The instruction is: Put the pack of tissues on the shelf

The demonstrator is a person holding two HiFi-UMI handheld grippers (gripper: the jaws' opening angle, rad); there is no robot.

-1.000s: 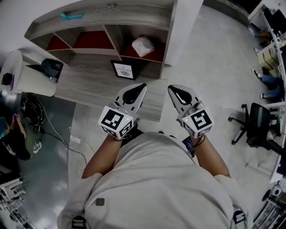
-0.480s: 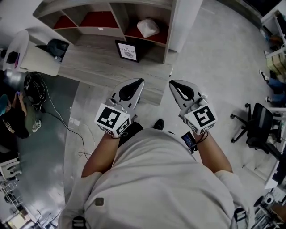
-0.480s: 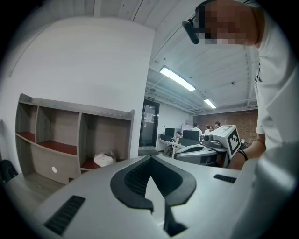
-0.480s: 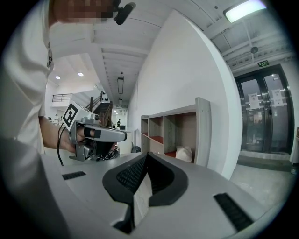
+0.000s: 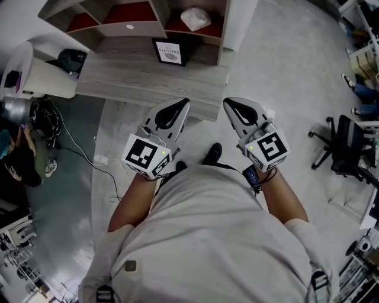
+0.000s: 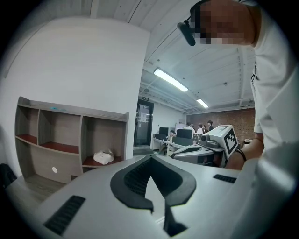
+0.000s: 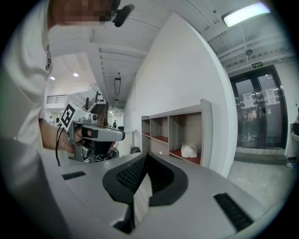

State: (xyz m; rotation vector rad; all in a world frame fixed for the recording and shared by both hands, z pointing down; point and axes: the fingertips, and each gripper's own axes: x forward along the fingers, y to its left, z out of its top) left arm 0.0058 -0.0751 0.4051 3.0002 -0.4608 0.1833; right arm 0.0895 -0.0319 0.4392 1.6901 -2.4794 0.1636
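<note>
The white pack of tissues (image 5: 195,18) lies in the right-hand compartment of the wooden shelf (image 5: 224,36), on its red bottom board; it also shows small in the left gripper view (image 6: 103,157) and the right gripper view (image 7: 189,150). Both grippers are held side by side in front of the person's body, well short of the shelf. My left gripper (image 5: 183,102) is shut with nothing in it, its jaws meeting at the tip (image 6: 150,158). My right gripper (image 5: 227,102) is likewise shut and empty (image 7: 146,154).
A framed picture (image 5: 169,51) leans on the shelf's low wooden platform (image 5: 136,83). Cables (image 5: 44,121) and a person (image 5: 18,163) are at the left. An office chair (image 5: 346,151) stands at the right. Glass doors (image 7: 261,112) lie beyond the shelf.
The shelf has slid toward the top of the head view: the person and both grippers have backed away from it. Both grippers have stayed shut and empty.
</note>
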